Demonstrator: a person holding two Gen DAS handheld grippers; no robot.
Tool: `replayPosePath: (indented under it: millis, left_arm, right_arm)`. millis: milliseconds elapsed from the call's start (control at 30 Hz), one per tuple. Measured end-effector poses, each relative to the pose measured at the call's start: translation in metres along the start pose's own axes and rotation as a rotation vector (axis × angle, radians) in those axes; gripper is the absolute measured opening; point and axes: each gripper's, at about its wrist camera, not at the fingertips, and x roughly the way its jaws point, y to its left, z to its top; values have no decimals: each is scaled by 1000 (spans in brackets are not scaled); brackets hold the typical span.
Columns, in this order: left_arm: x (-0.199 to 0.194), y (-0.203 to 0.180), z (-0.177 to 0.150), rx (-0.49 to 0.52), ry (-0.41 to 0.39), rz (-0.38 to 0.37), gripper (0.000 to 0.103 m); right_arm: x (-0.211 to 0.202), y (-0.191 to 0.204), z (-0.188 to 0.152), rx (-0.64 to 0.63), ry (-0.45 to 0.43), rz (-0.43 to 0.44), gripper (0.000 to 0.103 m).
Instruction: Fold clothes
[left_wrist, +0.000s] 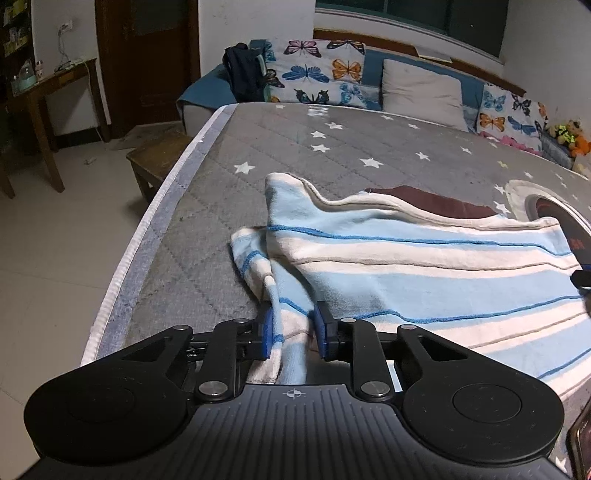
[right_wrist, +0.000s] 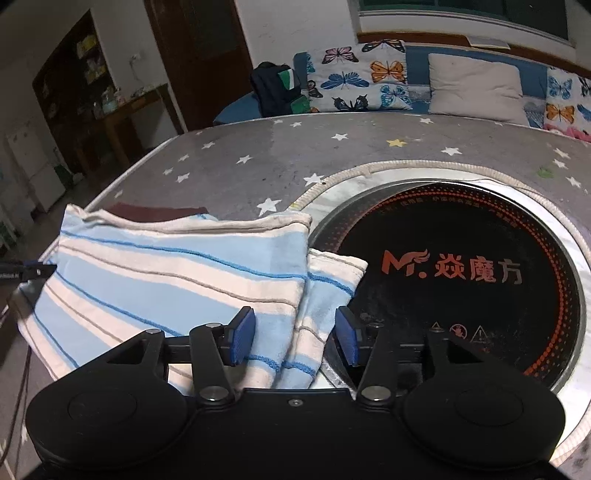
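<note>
The left gripper (left_wrist: 293, 334) is seen at six o'clock in its own view, aimed toward twelve o'clock, its blue pads (left_wrist: 266, 334) drawn close with a bunched fold of the striped garment (left_wrist: 406, 266) pinched between them. The right gripper (right_wrist: 293, 336) is likewise held low at six o'clock, its blue pads (right_wrist: 242, 336) spread apart, one set toward nine o'clock and one toward three o'clock, with cloth lying loose between them.
</note>
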Motion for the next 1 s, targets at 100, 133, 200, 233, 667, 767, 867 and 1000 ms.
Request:
replayPosePath:
  millis: [100,133,200,233,667,767,867,1000]
  left_arm:
    - [0,-1,0,0,-1,7,18]
    - [-1,-2,1,-2,-2,10,17]
    - [-3,-2,2,-8,-5,14,14]
    - [-4,-2,2,-11,-8,15,13]
    - [-77,-22,46,-22,-216,-78,10]
    - [-99,-27,65,-19,-290,-90,10]
    - [-117,-31,85,-18,-356,-81,10]
    - [-144,-31,109,-20,-464,-56,10]
  right_arm:
    - [0,0,-1,6,-8,-3,46]
    - [-1,0,-2,8,-12,-3,40]
    - [-1,2,-2,9,-10,14,18]
    - [-1,3,-1,8,-7,26,17]
    - [-62,42,49,-160,-207,26,12]
    - [-78,51,69,-203,-266,10,12]
    - [-91,57,90,-235,-327,-8,12]
    - [-103,58,112,-252,-396,-15,12]
